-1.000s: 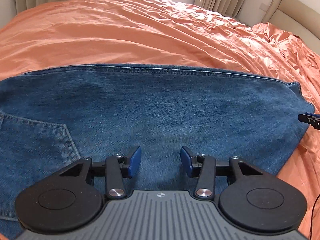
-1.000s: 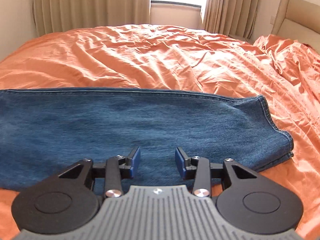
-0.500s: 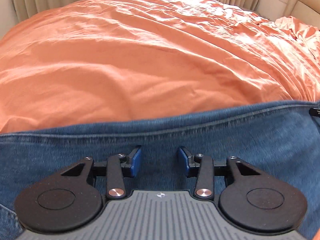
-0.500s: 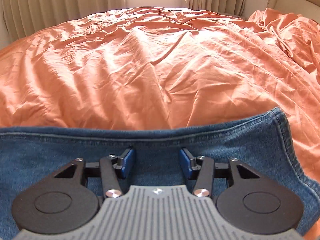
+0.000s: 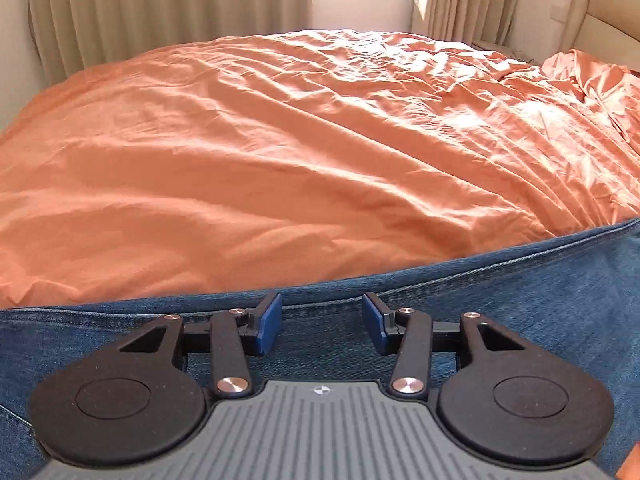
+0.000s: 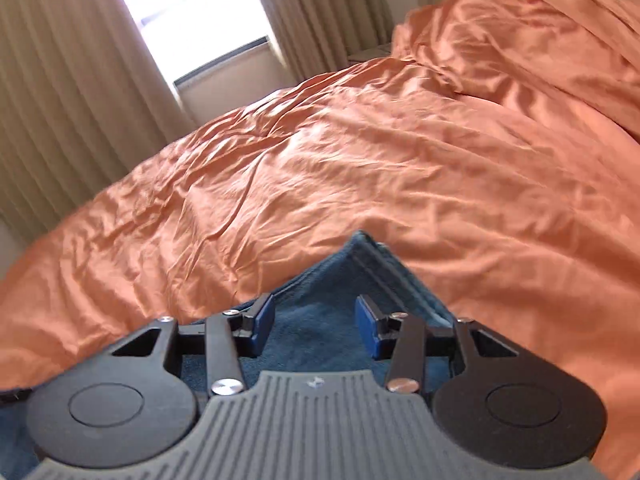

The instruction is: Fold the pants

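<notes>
Both grippers have moved forward over the jeans toward their far edge; the right view has also tilted.

Left gripper (image 5: 322, 322) hangs with jaws apart above the jeans (image 5: 520, 300), seam at 12 o'clock. Right gripper (image 6: 315, 326) is likewise spread, over the hem corner (image 6: 362, 258) at 12 o'clock. Jeans lie on the orange bedsheet (image 5: 280, 152).

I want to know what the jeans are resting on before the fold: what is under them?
The jeans lie on an orange bed sheet, which shows beyond their far edge. The sheet directly beneath is covered by denim. Both grippers, left and right, hang open above the denim.
</notes>
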